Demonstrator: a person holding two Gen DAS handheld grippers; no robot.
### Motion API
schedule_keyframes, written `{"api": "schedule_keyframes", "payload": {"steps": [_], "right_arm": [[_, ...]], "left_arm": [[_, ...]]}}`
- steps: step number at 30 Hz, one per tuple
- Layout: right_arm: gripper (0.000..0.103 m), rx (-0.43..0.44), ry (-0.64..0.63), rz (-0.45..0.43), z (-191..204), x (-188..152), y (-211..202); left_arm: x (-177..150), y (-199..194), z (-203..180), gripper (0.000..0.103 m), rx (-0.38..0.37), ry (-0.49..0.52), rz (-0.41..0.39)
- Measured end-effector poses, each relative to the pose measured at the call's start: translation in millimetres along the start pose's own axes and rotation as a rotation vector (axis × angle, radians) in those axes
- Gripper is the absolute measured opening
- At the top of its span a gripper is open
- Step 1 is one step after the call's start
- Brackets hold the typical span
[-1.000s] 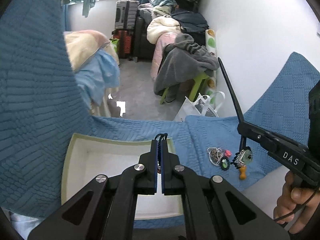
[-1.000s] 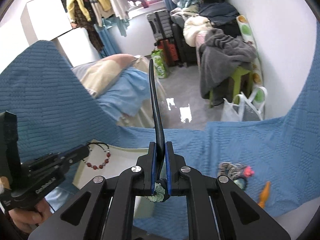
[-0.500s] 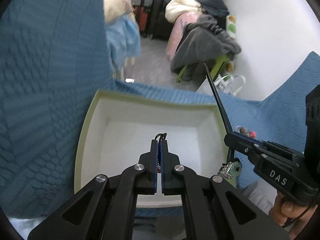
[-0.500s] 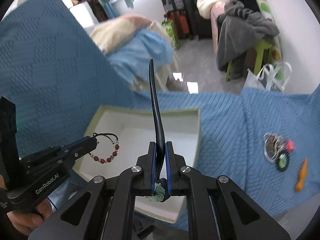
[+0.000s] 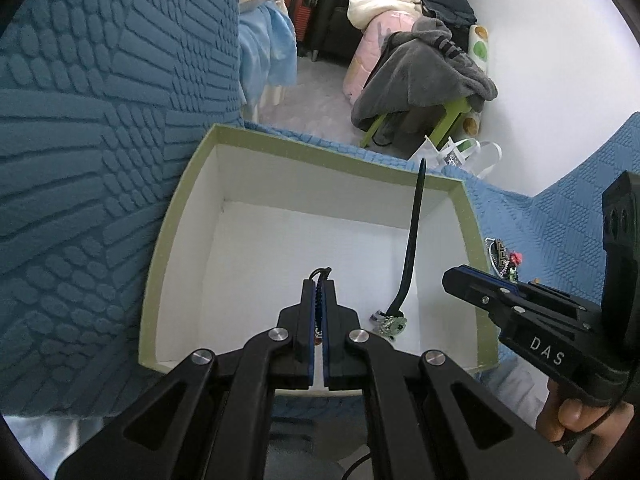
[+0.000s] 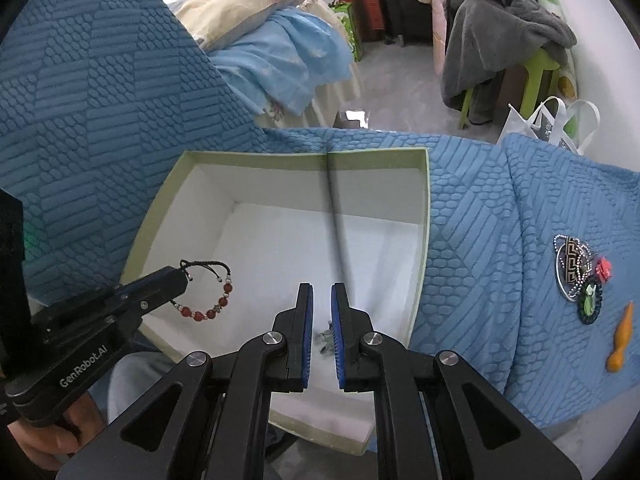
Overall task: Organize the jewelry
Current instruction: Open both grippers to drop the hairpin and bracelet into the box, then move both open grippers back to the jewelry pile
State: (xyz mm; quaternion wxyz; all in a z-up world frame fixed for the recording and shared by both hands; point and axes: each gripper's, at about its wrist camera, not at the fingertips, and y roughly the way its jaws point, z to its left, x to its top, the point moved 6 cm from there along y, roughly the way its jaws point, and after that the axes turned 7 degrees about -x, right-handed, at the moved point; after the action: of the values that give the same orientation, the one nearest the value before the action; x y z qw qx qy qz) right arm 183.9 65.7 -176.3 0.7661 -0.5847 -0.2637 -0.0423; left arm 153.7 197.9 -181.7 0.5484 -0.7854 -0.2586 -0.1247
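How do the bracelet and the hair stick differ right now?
The bracelet hangs clamped in the left gripper's shut jaws; the hair stick looks free of the right gripper, whose jaws stand apart. The bracelet dangles off the floor of the box; the hair stick's ornament end rests on it. The bracelet is a red-beaded loop; the hair stick is a straight black shaft. Both are inside the box's rim.

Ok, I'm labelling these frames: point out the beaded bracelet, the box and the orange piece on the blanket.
beaded bracelet [image 6: 211,309], right wrist view, on its red beads.
box [image 6: 425,216], right wrist view, on its green right rim.
orange piece [image 6: 621,339], right wrist view, on its middle.
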Motion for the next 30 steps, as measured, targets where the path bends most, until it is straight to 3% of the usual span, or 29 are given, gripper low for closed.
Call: {"api": "schedule_keyframes", "payload": {"steps": [3, 5, 6, 10, 13, 22, 30], "right_arm": [[0.011, 0.000, -0.013, -0.020, 1.1, 3.7, -10.6], [0.014, 0.008, -0.022, -0.041, 3.0, 7.6, -20.7], [0.016, 0.006, -0.028, -0.056, 3.7, 9.6, -26.4], [0.018, 0.012, -0.055, -0.123, 7.6, 19.0, -57.1], [0.018, 0.013, -0.074, -0.170, 8.8, 24.2, -77.8], [0.018, 0.003, -0.109, -0.294, -2.2, 26.7, -142.4], [0.018, -0.043, -0.086, -0.360, -32.6, 19.5, -177.9]], "left_arm": [[0.9, -9.2, 0.2, 0.005, -0.004, -0.017, -0.012], [2.2, -19.5, 0.7, 0.027, -0.002, -0.030, -0.029], [3.3, -26.6, -1.1, 0.031, -0.006, -0.031, -0.052], [6.9, -53.0, -12.4, 0.032, -0.006, -0.014, -0.112], [9.2, -70.3, -21.3, 0.045, 0.000, -0.011, -0.155], [16.5, -113.5, -58.0, 0.046, -0.023, 0.031, -0.257], [22.2, -128.7, -99.2, 0.046, -0.053, 0.075, -0.302]]}}
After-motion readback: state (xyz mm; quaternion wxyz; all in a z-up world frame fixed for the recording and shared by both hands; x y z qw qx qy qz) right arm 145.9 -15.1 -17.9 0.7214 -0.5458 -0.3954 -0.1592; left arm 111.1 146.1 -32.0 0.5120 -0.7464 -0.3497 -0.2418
